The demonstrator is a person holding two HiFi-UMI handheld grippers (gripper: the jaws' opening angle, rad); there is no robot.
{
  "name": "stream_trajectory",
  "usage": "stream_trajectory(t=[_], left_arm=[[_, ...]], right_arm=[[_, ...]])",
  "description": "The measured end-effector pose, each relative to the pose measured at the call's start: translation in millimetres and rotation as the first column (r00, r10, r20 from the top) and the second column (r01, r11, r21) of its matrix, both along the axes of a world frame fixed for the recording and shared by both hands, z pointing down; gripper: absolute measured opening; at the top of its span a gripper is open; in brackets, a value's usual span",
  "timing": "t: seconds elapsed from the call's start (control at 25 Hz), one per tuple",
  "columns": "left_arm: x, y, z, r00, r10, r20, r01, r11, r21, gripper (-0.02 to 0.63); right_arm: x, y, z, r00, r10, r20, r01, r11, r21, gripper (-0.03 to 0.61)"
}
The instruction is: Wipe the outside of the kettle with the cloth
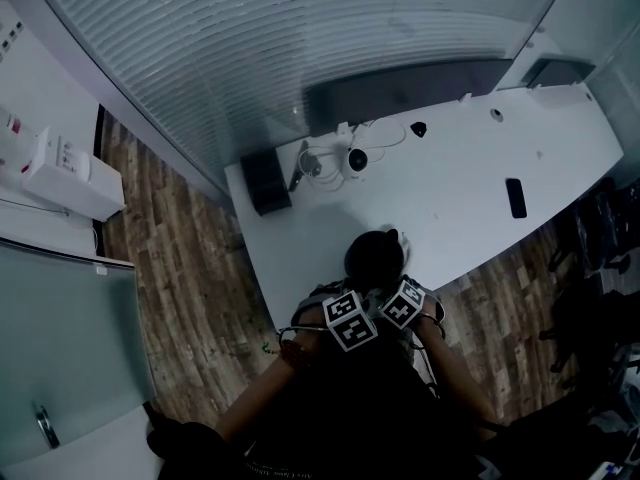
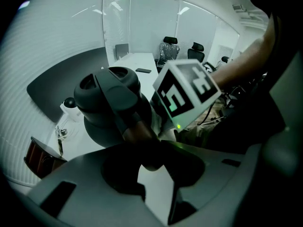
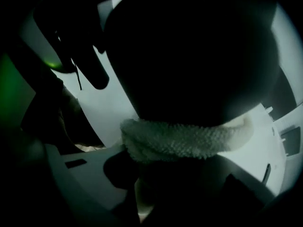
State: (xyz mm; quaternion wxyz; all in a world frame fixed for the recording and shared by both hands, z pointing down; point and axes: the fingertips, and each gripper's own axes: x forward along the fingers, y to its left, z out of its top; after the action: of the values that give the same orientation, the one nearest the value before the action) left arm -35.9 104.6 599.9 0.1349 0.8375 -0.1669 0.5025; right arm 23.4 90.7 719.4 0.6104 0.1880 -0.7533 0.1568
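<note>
left gripper (image 2: 154,167): clamped on handle of kettle (image 2: 106,103) | right gripper (image 3: 142,174): clamped on cloth (image 3: 184,138), cloth pressed against kettle wall just ahead

1 kettle (image 1: 375,256), 1 cloth (image 3: 184,138), 2 grippers: left gripper (image 2: 144,143) and right gripper (image 3: 175,157) (1 marker cube ea.). On the 1 white table (image 1: 470,158): 1 dark phone (image 1: 516,197), 1 round white gadget (image 1: 355,160), 1 black box (image 1: 265,181). At least 2 office chairs (image 2: 169,50) at its far end, poss. more.
</note>
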Motion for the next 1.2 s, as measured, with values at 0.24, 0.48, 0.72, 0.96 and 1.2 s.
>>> stream_trajectory(t=[0.24,0.48,0.72,0.96,1.2], left_arm=[[1.2,-0.9,-0.6,1.000,-0.003,0.001,0.003,1.000,0.012,0.126],[-20.9,-6.6,1.6,0.996,-0.021,0.085,0.017,0.999,0.048,0.126],[-30.9,-11.3,0.1,0.991,-0.021,0.134,0.011,0.997,0.072,0.126],[-29.4,-11.5,1.4,0.992,-0.031,0.126,0.020,0.996,0.086,0.126],[-25.1,-10.9,1.4,0.995,-0.023,0.095,0.015,0.996,0.083,0.126]], right_arm=[[-5.0,6.1,24.3,0.999,0.010,0.035,-0.011,1.000,0.018,0.067],[4.2,18.7,-43.1,0.986,0.038,0.160,-0.059,0.990,0.132,0.067],[4.4,19.2,-149.6,0.982,-0.053,0.180,-0.005,0.952,0.306,0.067],[-18.9,-13.2,-146.1,0.989,-0.099,0.112,0.061,0.953,0.297,0.067],[-17.8,-18.8,-137.3,0.993,-0.068,0.097,0.042,0.966,0.253,0.067]])
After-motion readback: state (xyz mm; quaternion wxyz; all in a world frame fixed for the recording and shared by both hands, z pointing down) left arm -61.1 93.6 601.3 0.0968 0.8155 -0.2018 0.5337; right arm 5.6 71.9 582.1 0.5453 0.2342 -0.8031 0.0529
